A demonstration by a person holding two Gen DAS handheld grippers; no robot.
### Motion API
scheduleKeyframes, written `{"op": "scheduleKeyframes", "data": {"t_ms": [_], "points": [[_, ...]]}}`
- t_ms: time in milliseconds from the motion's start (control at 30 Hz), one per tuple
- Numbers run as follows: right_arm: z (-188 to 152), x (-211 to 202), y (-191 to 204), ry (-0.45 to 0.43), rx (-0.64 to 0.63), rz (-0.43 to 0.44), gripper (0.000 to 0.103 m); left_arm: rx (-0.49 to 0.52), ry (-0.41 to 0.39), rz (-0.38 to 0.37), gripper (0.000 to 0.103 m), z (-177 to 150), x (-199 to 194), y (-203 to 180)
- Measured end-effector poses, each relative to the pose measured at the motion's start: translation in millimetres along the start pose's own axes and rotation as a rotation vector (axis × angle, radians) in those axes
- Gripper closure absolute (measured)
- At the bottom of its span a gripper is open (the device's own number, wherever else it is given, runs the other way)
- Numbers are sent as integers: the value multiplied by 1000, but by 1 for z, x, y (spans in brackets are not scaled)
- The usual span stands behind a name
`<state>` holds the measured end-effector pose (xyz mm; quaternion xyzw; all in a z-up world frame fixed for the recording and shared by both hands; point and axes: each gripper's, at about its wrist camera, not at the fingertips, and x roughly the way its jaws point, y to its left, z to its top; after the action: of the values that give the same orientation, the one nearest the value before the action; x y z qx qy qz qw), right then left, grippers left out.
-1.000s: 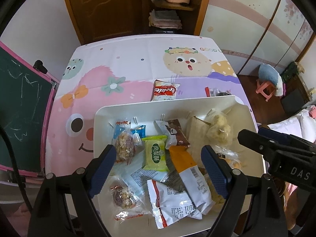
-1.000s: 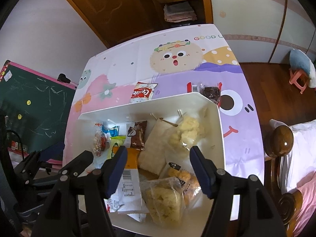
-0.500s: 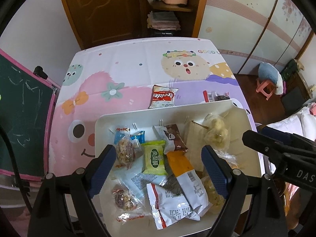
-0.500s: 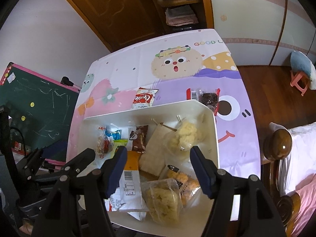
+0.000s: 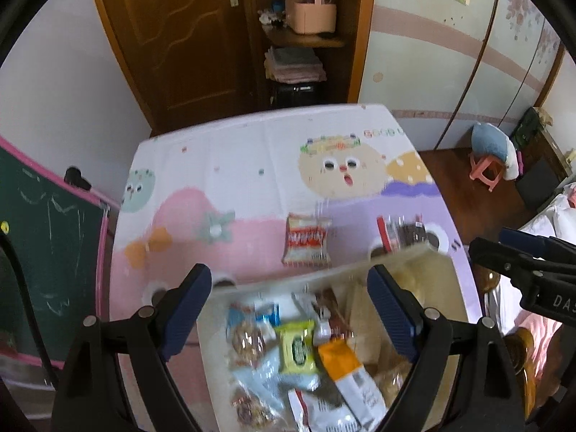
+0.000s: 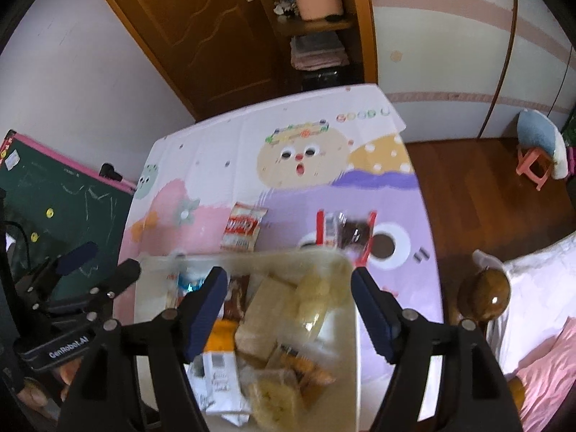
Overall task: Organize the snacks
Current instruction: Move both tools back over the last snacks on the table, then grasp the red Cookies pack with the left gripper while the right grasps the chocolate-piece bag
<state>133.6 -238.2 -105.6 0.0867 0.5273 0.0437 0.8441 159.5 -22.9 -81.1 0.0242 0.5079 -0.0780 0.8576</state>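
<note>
A white tray [image 5: 342,270] [image 6: 273,255] holding several snack packets sits at the near end of the cartoon tablecloth [image 5: 252,165]. In it lie a yellow-green packet [image 5: 297,345], an orange-and-white packet [image 5: 345,370] and a clear bag of pale puffs [image 6: 313,288]. Beyond the tray, a red-and-white packet [image 5: 307,239] [image 6: 243,230] and a dark packet with red ends [image 5: 405,232] [image 6: 347,232] rest on the cloth. My left gripper [image 5: 288,277] hangs open above the tray, holding nothing. My right gripper [image 6: 288,273] hovers over the tray's right half, its jaws opening with nothing gripped.
A green chalkboard with a pink frame [image 5: 43,252] leans at the table's left. Behind the table are a wooden door [image 5: 187,36] and a shelf with a pink basket [image 5: 311,14]. At the right stand a pink stool [image 5: 489,172], a round wooden post [image 6: 486,295] and bedding.
Both grippers have risen and drawn back, so the tray has slid toward the bottom of each view and more table shows. The right jaws stand wider apart.
</note>
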Motion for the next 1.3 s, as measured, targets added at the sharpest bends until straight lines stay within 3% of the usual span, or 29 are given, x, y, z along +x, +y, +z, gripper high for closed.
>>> {"op": "scheduleKeyframes", "data": {"t_ms": [233, 500, 900, 1300], "points": [[47, 17, -13, -3, 26, -38, 21, 15, 28, -31, 13, 43, 29, -3], [75, 82, -44, 119, 90, -110, 17, 16, 158, -60, 13, 62, 98, -9], [54, 186, -72, 376, 110, -198, 17, -3, 373, -77, 13, 53, 208, -14], [45, 215, -75, 472, 89, -246, 19, -33, 494, -71, 13, 43, 257, -14]]}}
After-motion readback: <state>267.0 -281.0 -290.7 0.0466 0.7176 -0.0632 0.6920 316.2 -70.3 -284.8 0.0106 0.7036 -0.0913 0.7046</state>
